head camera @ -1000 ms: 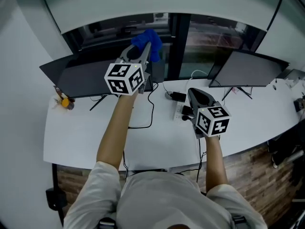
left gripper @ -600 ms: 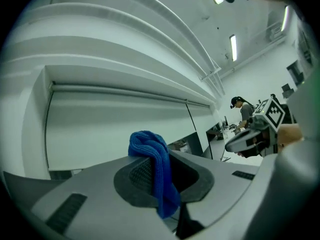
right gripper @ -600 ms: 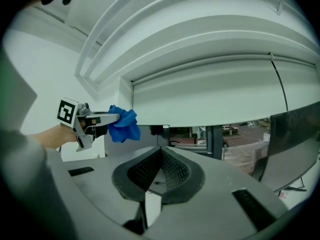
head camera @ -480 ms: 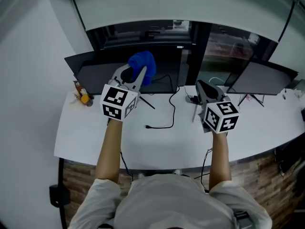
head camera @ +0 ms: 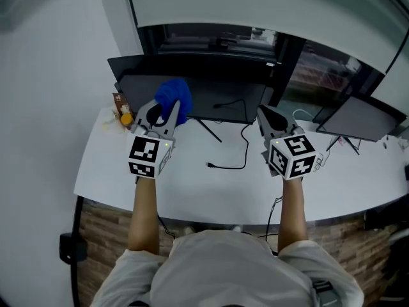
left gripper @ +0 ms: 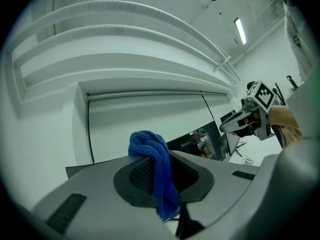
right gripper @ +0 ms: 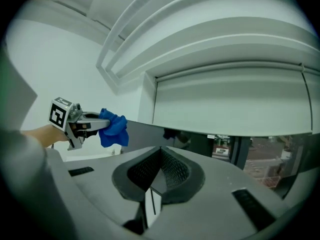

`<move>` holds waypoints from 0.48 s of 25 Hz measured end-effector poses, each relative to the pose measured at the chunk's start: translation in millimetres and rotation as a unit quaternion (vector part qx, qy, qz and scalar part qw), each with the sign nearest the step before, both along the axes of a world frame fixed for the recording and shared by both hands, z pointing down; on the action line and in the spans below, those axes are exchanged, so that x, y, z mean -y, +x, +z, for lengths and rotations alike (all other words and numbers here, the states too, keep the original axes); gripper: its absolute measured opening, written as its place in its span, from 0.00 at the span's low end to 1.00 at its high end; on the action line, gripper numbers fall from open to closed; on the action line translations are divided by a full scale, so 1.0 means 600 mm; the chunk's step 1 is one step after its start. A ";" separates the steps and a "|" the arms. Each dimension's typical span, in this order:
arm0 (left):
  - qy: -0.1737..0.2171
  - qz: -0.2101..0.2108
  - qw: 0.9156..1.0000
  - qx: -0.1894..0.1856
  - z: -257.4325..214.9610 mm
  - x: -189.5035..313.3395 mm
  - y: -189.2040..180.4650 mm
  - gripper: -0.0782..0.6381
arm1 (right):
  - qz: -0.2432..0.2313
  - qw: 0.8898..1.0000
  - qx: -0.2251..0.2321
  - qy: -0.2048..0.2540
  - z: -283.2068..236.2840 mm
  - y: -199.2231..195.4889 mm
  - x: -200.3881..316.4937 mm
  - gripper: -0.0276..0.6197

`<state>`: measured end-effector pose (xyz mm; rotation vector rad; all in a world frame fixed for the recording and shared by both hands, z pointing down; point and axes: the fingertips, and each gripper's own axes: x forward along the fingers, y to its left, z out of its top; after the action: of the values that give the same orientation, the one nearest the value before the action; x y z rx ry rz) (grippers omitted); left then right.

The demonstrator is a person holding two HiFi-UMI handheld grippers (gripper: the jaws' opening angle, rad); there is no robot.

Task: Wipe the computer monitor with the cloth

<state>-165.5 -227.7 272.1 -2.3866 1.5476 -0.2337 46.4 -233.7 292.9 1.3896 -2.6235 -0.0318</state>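
Note:
A wide dark monitor stands at the back of the white desk. My left gripper is shut on a bunched blue cloth, which is held up in front of the monitor's left part. In the left gripper view the cloth hangs between the jaws, with the monitor behind it. My right gripper hovers before the monitor's right end, shut with nothing in it. From the right gripper view I see its closed jaws, the blue cloth and the monitor.
A second monitor stands at the right. Black cables trail over the desk below the first monitor. Small items, among them an orange one, sit at the desk's left end by the white wall. Dark windows lie behind.
The left gripper with the cloth has come down and leftward, from the monitor's upper right to its left part. The right gripper has followed to the left.

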 end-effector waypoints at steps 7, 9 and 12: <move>-0.002 -0.018 1.000 0.010 0.013 -0.033 -0.041 0.20 | -0.029 1.000 -0.008 0.005 0.001 -0.054 -0.011 0.06; -0.005 -0.018 1.000 0.013 0.018 -0.034 -0.044 0.20 | -0.034 0.999 -0.021 0.006 0.009 -0.065 -0.011 0.06; -0.011 -0.016 1.000 0.014 0.028 -0.033 -0.046 0.20 | -0.040 0.998 -0.039 0.002 0.022 -0.075 -0.012 0.06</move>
<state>-193.0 -207.9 289.0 -2.3652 1.5800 -0.2919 1.5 -226.3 306.1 1.2563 -2.6139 -0.0993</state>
